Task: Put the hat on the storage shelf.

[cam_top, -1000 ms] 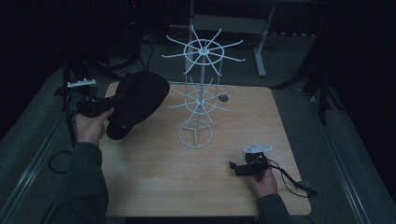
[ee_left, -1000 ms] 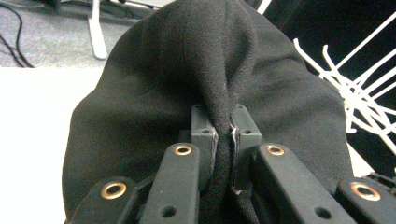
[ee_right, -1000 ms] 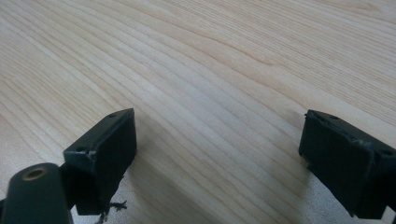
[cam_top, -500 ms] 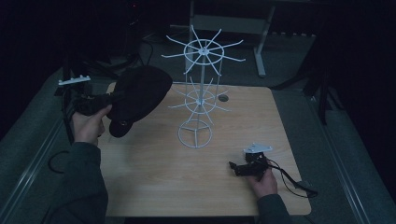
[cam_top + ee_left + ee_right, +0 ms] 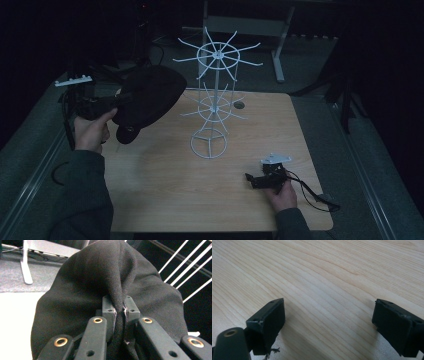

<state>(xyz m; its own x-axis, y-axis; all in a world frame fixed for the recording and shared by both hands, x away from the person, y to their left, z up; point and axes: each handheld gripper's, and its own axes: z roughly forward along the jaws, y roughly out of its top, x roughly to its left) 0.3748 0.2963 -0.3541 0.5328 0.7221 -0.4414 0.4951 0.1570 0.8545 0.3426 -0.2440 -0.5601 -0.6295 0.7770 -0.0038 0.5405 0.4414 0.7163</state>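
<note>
We have the left gripper [image 5: 119, 311] clamped on a fold of the black hat [image 5: 150, 97], held up just at 9 o'clock of the white wire rack [image 5: 214, 100]. Right gripper [image 5: 328, 325] wide open, empty, low over the table [image 5: 165, 190] at 5 o'clock of the rack, farther off.

Pale wooden table [image 5: 165, 200] — grey carpeted floor [image 5: 30, 130] around it — metal desk leg [image 5: 281, 45] beyond.
</note>
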